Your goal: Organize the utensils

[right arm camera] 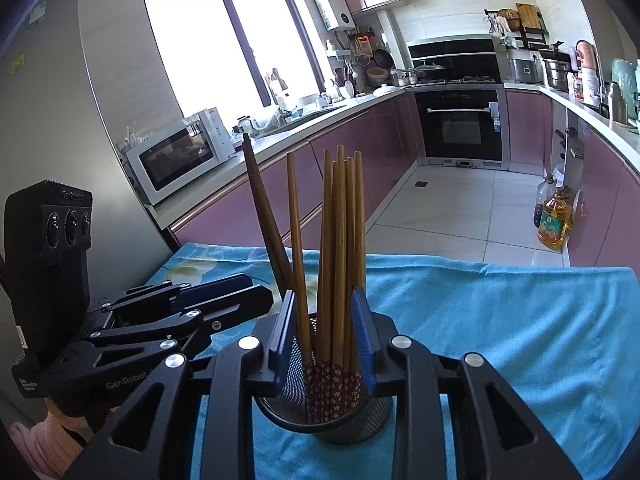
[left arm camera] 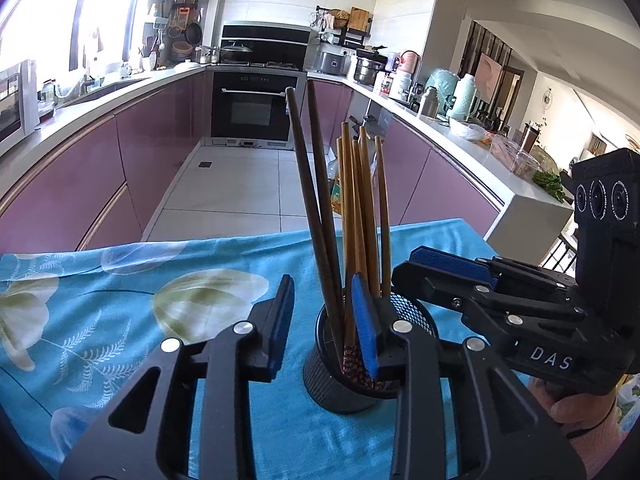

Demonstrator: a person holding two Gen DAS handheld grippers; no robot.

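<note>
Chopsticks (right arm camera: 336,240) upright in mesh holder (right arm camera: 344,420) (grippers parted).

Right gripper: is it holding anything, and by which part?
Cannot be told. The right gripper straddles the light chopsticks just above the mesh holder, but a firm clamp is not clear. The left gripper is open, holding nothing.

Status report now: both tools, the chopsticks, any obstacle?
Left tool open, one finger over the mesh holder. Right tool open around the chopsticks. Chopsticks upright in holder. No obstacle visible.
</note>
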